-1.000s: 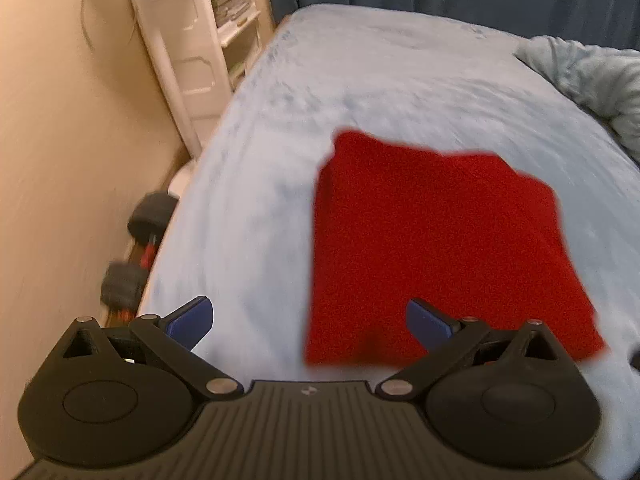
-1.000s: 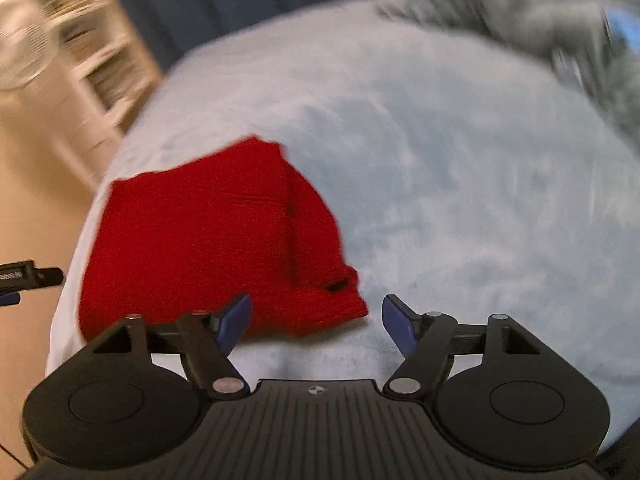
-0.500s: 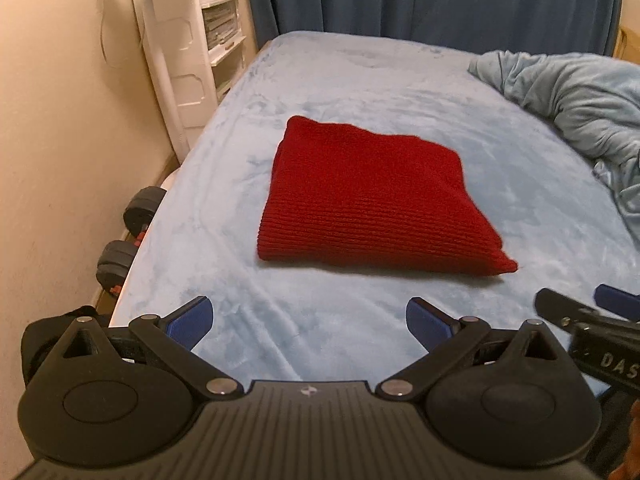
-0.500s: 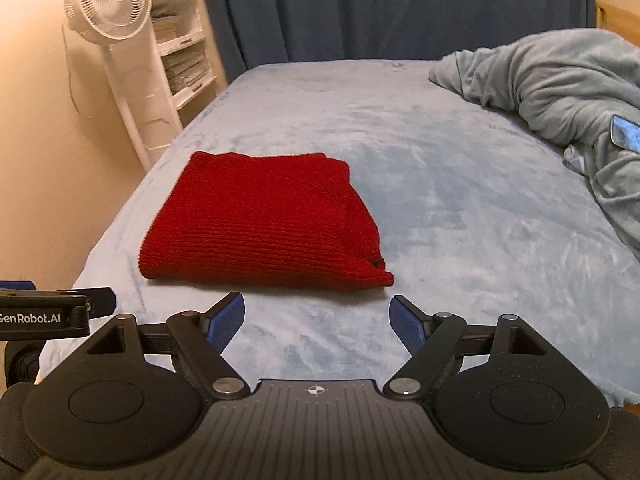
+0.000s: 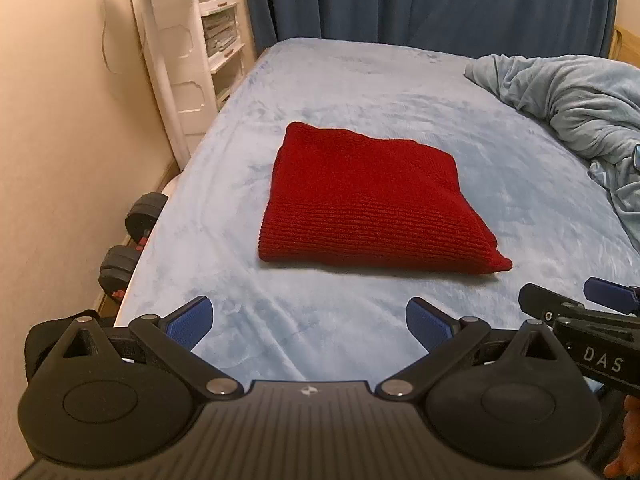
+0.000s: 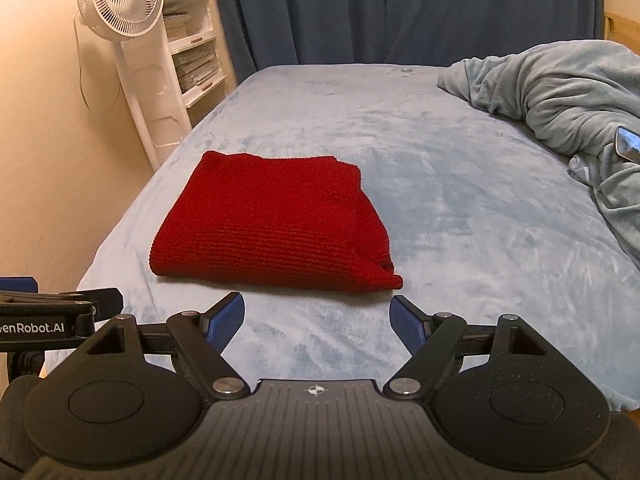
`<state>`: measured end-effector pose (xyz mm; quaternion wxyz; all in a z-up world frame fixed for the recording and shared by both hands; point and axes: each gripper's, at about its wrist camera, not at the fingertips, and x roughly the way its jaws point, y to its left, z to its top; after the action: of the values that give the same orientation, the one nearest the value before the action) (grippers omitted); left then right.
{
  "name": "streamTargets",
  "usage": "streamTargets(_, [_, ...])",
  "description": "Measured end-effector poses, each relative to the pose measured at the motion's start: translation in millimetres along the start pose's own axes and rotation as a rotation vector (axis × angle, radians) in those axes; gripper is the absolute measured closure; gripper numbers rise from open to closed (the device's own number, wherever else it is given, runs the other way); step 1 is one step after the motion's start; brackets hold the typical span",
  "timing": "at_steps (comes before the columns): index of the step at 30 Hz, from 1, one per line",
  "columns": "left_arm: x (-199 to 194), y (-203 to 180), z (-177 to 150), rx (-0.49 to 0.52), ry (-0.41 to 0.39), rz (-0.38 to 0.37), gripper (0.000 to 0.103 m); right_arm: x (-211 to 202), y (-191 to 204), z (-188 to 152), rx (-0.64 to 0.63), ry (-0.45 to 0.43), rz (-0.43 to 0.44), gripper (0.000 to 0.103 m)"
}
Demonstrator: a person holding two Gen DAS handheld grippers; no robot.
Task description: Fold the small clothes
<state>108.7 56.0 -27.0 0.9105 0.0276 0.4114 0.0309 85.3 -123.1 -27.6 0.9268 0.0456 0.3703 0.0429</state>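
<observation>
A folded red knit [image 5: 372, 204] lies flat on the bed [image 5: 360, 80], nearer its left edge, long axis running across the bed, its thick folded edge facing the grippers and a loose corner pointing toward the near right. The left gripper [image 5: 310, 322] and right gripper [image 6: 318, 322] hang apart from it over the bed's near end, jaws spread wide, holding nothing.

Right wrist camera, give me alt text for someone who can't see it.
A folded red knitted garment lies flat on a light blue plush bed cover, just beyond the open, empty right tongs. A white standing fan stands at left by dark blue curtains; a rumpled grey-blue blanket lies at right.
</observation>
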Motion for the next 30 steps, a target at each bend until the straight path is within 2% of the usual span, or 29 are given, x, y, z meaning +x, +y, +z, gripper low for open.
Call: streamTargets(30, [6.2, 1.1, -1.3, 0.007, 0.013, 0.011, 0.0, 10.0, 2.5, -1.5, -0.021, 0.025, 0.013, 0.02])
